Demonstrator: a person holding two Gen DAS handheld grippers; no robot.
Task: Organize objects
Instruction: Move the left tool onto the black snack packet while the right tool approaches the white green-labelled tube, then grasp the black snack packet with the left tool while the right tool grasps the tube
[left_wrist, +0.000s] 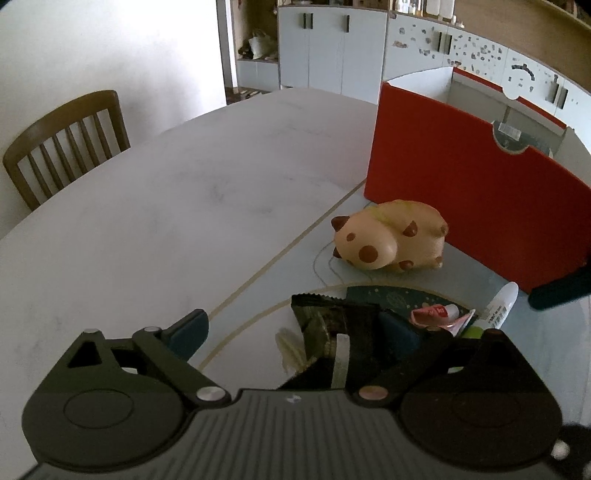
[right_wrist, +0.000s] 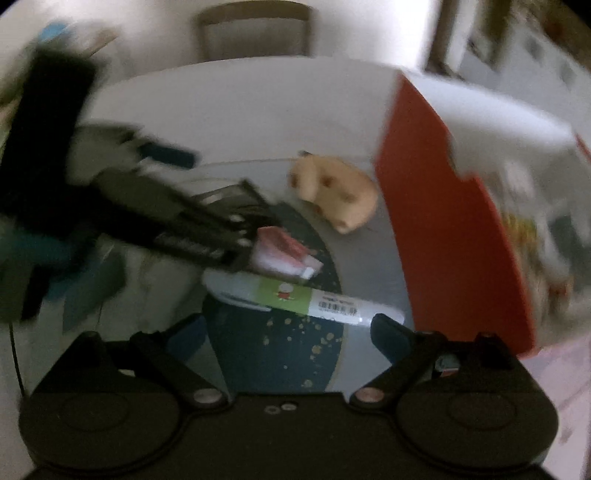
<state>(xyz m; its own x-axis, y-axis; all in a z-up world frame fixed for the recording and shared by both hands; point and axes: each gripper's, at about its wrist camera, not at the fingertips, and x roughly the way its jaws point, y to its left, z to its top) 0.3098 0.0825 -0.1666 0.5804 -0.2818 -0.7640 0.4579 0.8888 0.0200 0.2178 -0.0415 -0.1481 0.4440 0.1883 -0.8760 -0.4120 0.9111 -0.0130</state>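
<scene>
Red box (left_wrist: 461, 184) wall close behind spotted toy (left_wrist: 391, 236)

Left wrist view: taken from just behind the left tongs (left_wrist: 291, 332), angled down across the pale worktop (left_wrist: 166, 221) toward a chair (left_wrist: 66, 147) and far cabinets (left_wrist: 332, 48); sharp and close to the clutter. Right wrist view: taken from behind the right tongs (right_wrist: 288, 332), tilted more steeply down and blurred. Both views share the spotted toy animal (left_wrist: 388, 236) (right_wrist: 332, 192), the red-sided box (left_wrist: 472, 184) (right_wrist: 443, 229), the white tube (left_wrist: 502, 302) (right_wrist: 303, 299) and the dark round mat (left_wrist: 388, 295) (right_wrist: 280, 350).
</scene>
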